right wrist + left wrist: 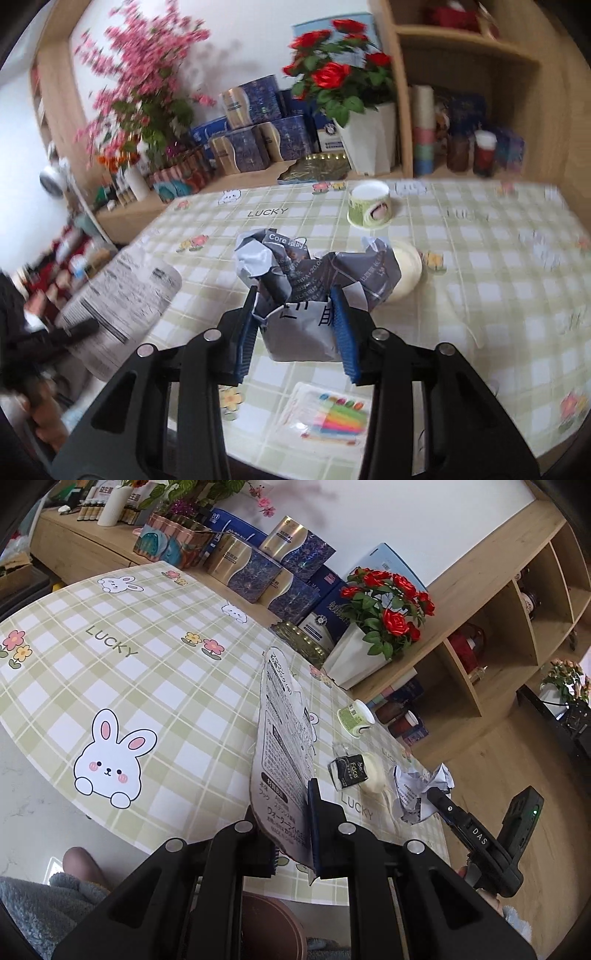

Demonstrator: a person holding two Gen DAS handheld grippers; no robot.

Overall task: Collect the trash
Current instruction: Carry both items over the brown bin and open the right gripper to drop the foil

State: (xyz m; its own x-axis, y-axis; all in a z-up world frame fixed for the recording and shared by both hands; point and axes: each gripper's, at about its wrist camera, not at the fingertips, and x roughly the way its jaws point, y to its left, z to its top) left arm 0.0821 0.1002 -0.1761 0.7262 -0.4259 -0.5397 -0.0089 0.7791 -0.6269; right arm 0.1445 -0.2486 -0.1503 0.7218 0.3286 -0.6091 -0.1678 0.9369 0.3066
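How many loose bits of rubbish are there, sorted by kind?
Paper: 2 (flat printed sheet, crumpled paper)
Green cup: 1
Black wrapper: 1
Cream round lid: 1
Clear plastic pack: 1
Total: 6

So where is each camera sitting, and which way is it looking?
Left wrist: sits on the left gripper, looking along its fingers across the checked tablecloth; it is shut on a printed flat package. A knee and a fluffy sleeve show at lower left.
Right wrist: sits on the right gripper, facing the rose pot and shelves; it is shut on crumpled paper. A hand shows at lower left.
Shared: tablecloth, rose pot, green cup, package, crumpled paper, and each other's gripper.
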